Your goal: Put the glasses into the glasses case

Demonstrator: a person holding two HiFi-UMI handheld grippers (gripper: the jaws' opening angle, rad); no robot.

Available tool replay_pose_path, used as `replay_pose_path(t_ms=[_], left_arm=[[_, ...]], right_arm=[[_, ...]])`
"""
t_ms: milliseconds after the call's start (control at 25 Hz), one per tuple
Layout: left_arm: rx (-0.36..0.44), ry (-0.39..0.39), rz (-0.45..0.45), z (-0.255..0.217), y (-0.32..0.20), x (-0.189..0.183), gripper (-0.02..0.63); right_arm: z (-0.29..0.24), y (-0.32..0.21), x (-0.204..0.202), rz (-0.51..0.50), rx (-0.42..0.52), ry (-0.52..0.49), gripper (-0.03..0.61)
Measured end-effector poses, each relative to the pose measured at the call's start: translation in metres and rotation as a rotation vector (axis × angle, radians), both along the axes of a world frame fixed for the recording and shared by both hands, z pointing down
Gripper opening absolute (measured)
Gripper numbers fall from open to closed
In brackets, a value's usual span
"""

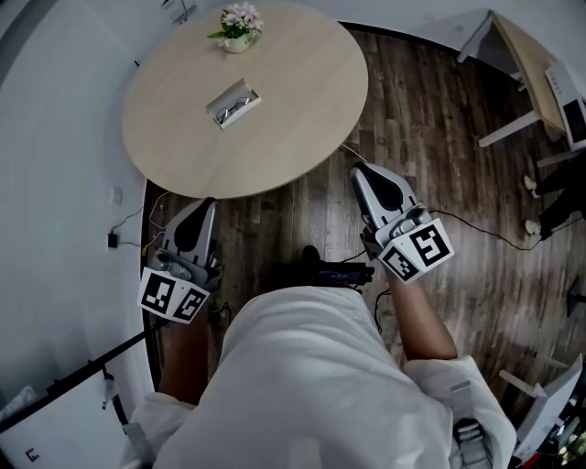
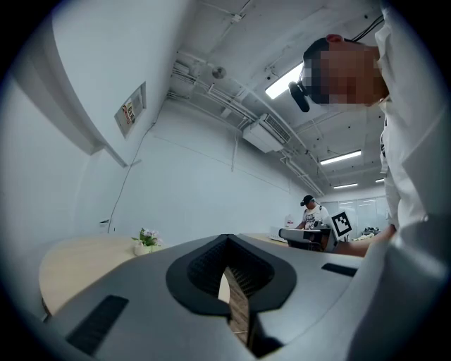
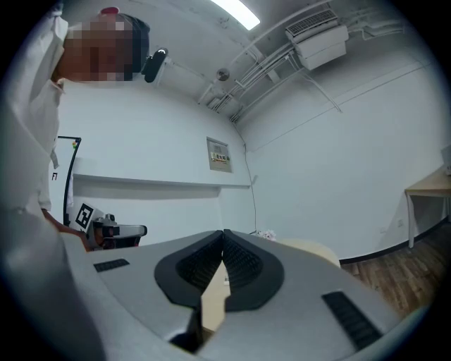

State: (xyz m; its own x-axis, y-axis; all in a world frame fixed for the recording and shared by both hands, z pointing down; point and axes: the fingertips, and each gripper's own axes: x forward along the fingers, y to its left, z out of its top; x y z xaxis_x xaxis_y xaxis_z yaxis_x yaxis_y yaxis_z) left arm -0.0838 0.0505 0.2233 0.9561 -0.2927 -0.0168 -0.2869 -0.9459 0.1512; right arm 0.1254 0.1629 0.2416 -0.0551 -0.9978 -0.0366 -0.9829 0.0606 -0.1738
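Note:
An open light-coloured glasses case (image 1: 234, 103) lies near the middle of the round wooden table (image 1: 302, 110), and dark-rimmed glasses (image 1: 236, 105) appear to rest inside it. Both grippers hang below the table's near edge, well short of the case. My left gripper (image 1: 209, 201) is shut and empty, its jaws meeting at the tips (image 2: 225, 238). My right gripper (image 1: 357, 170) is also shut with nothing held (image 3: 223, 233). Neither gripper view shows the case or the glasses.
A small pot of pale flowers (image 1: 238, 27) stands at the table's far edge, also seen in the left gripper view (image 2: 146, 240). Dark wood floor (image 1: 439, 165) with cables lies on the right, desks (image 1: 536, 64) beyond. A white wall (image 1: 55, 137) runs along the left.

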Motion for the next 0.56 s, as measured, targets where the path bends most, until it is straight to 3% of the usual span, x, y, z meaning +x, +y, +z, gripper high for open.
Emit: replay_pose_path(t_ms=[200, 560], left_arm=[[0.013, -0.015, 0.038, 0.004, 0.016, -0.049, 0.014], [-0.088, -0.004, 0.074, 0.051, 0.016, -0.117, 0.014]], right_arm=[[0.004, -0.003, -0.065, -0.037, -0.023, 0.014, 0.023], [0.009, -0.002, -0.145, -0.045, -0.005, 0.079, 0.023]])
